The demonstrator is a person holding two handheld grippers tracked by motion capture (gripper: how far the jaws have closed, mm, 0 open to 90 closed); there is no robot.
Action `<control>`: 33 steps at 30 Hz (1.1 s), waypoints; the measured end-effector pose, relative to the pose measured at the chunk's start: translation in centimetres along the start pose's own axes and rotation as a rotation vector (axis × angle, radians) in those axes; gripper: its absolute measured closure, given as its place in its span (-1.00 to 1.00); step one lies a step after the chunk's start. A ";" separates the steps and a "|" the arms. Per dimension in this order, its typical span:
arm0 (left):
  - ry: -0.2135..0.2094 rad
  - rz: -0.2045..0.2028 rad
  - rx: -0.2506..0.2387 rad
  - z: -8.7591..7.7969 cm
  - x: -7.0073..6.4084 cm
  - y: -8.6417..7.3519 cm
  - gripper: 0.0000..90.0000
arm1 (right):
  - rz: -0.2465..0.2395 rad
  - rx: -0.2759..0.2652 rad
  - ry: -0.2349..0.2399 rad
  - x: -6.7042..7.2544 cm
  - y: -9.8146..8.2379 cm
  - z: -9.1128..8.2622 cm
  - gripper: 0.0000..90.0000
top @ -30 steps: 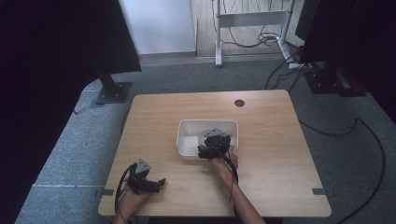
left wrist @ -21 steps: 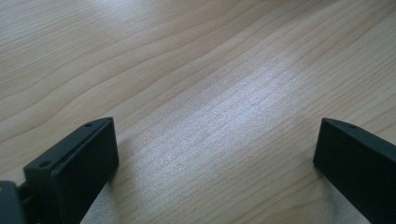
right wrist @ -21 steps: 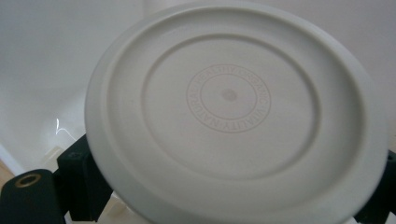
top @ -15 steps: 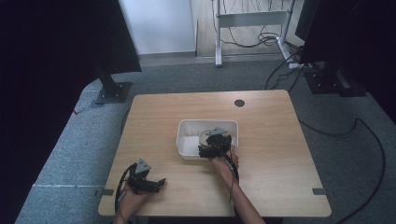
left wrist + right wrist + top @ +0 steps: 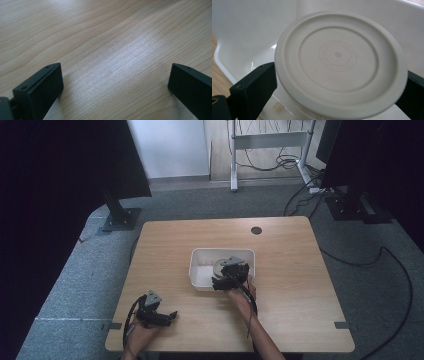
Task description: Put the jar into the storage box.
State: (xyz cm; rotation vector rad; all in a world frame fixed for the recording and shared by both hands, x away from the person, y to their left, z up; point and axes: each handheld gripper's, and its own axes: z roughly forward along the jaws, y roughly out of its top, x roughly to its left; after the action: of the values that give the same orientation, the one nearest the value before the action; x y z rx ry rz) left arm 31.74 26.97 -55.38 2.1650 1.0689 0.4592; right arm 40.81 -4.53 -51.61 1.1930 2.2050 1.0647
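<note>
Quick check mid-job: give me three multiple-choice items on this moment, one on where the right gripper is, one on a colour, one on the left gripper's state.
1. Where is the right gripper?
A. Over the white tub
B. At the table's far left corner
C. Off the table

2. What colour is the round lid between its jaws?
A. Red
B. Off-white
C. Black

3. How is the left gripper?
A. Shut on a lid
B. Open over bare wooden table
C. Inside the tub

Answers: 1 A, the high view shows it at the tub's near edge. 2 B, the right gripper view shows a pale lid. 3 B, its jaws stand wide apart with only wood between them.
</note>
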 end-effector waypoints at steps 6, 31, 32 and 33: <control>0.000 0.000 0.000 0.0 0.0 0.0 -1.00 | -0.006 -0.009 0.000 -0.2 0.0 -0.6 -0.97; -0.001 -0.001 -0.002 0.1 -0.1 0.1 -1.00 | -0.064 -0.021 0.036 -0.2 -0.6 -3.4 -0.95; -0.001 -0.001 -0.002 0.1 -0.1 0.1 -1.00 | -0.064 -0.020 0.037 -0.2 -0.6 -3.5 -0.95; -0.001 0.000 -0.002 0.1 0.0 0.1 -1.00 | -0.065 -0.022 0.038 -0.2 -0.7 -3.6 -0.95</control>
State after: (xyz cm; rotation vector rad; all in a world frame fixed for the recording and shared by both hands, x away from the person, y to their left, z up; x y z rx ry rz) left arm 31.85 26.84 -55.40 2.1631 1.0671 0.4596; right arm 38.20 -6.46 -49.89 1.0925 2.2391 1.0903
